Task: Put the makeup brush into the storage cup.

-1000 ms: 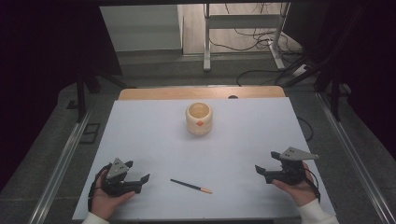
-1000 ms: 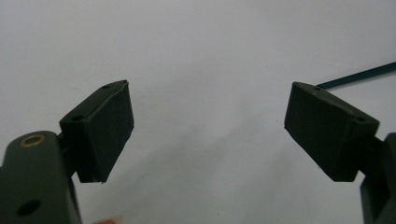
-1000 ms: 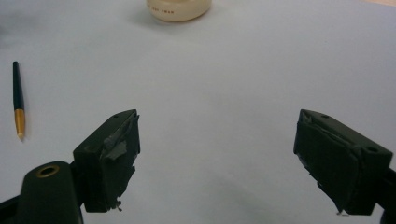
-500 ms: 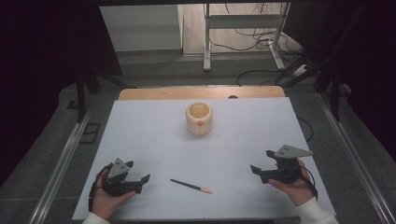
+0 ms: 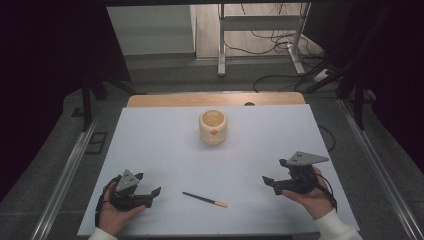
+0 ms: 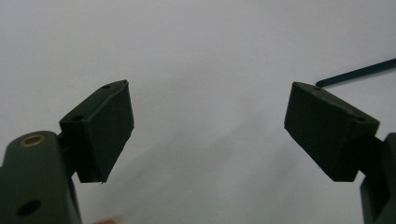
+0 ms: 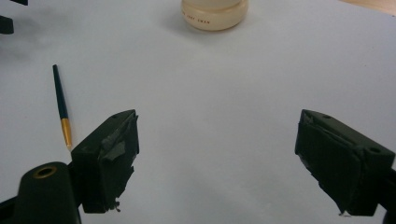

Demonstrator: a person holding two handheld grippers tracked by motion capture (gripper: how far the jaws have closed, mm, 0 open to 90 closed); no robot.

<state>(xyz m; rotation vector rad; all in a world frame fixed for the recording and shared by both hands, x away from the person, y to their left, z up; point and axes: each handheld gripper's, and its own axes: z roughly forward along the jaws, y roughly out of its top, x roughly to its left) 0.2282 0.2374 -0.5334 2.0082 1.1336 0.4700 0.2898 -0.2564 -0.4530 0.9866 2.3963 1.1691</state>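
A dark pen with a gold tip (image 5: 204,199) lies flat near the front of the white table (image 5: 165,145). A cream cup with an orange mark (image 5: 213,127) stands upright toward the back middle. My left gripper (image 5: 148,184) rests at the front left, open and empty, its jaws pointing right toward the pen. The pen's dark end (image 6: 357,73) shows beyond its right jaw. My right gripper (image 5: 275,172) is held at the front right, open and empty, pointing left. In the right gripper view the pen (image 7: 62,113) lies to the left and the cup (image 7: 215,13) stands ahead.
A wooden strip (image 5: 215,99) runs along the table's far edge. Metal rails (image 5: 75,160) flank the table on both sides. Cables and a desk frame (image 5: 260,30) lie on the floor beyond.
My right gripper has moved left and slightly forward over the table. The left gripper, pen and cup have stayed put.
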